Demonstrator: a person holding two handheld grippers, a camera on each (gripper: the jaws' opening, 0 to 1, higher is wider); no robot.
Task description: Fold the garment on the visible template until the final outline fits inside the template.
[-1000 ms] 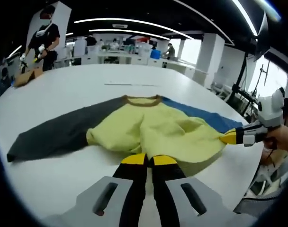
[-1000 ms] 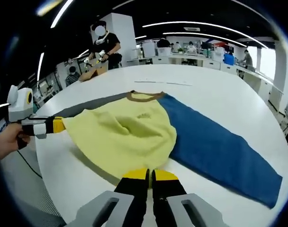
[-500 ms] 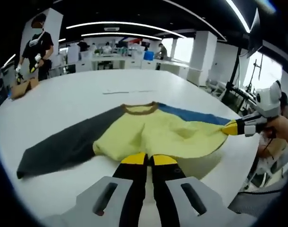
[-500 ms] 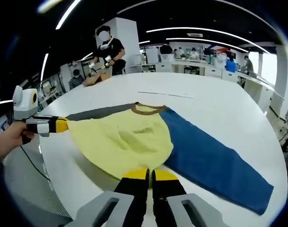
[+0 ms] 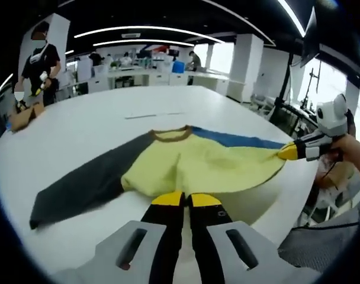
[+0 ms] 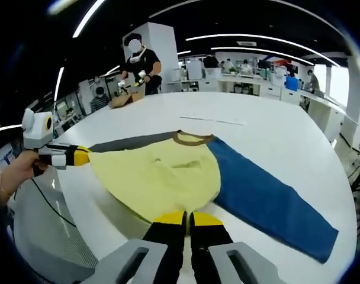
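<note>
A shirt with a yellow body, brown collar, dark grey sleeve and blue sleeve lies spread on the white table. My left gripper is shut on the yellow hem at one corner. My right gripper holds the hem's other corner, and the hem is stretched taut between the two. In the right gripper view, my right gripper pinches the yellow body. The left gripper is at the left there, and the blue sleeve runs off to the right.
A thin pale line marks the table beyond the collar. A person in black works at a cardboard box on the far edge. Desks and people fill the back of the room. The table's near edge is close under both grippers.
Both grippers have drawn the hem back toward the table's near edge. The yellow body has flattened and gone taut, and the collar and sleeves slid along with it.
</note>
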